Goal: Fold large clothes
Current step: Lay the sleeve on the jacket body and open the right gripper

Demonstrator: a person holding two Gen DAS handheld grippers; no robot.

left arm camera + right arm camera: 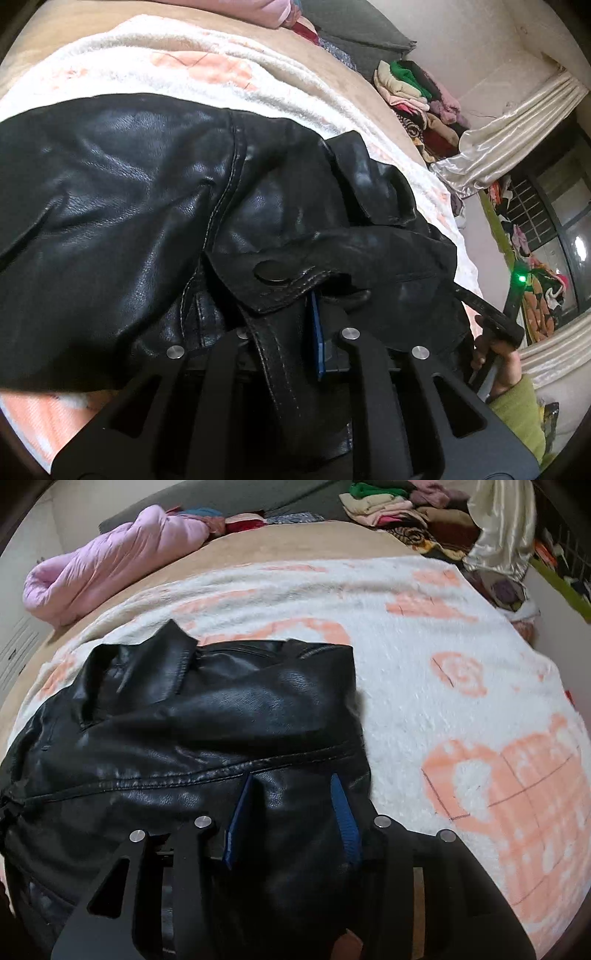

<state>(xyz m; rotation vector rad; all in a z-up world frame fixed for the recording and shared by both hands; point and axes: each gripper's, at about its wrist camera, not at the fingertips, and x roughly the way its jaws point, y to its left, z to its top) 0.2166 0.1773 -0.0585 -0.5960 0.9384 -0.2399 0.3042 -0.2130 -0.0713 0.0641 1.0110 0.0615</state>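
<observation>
You're in a home bedroom: bed [295,542] with fleece blanket [424,657], stacked folded clothes [413,92], satin curtains [517,133], barred window [554,206].

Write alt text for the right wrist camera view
The right gripper hangs with blue fingers apart over a black leather jacket on a white and peach blanket. A pink padded garment lies behind.

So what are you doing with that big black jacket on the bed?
A person is folding the black leather jacket on a white and pink blanket. The left claw is shut on a flap of the jacket near a snap button. The right claw has leather between its blue fingers, which stand apart. A pink coat and a heap of clothes lie behind.
</observation>
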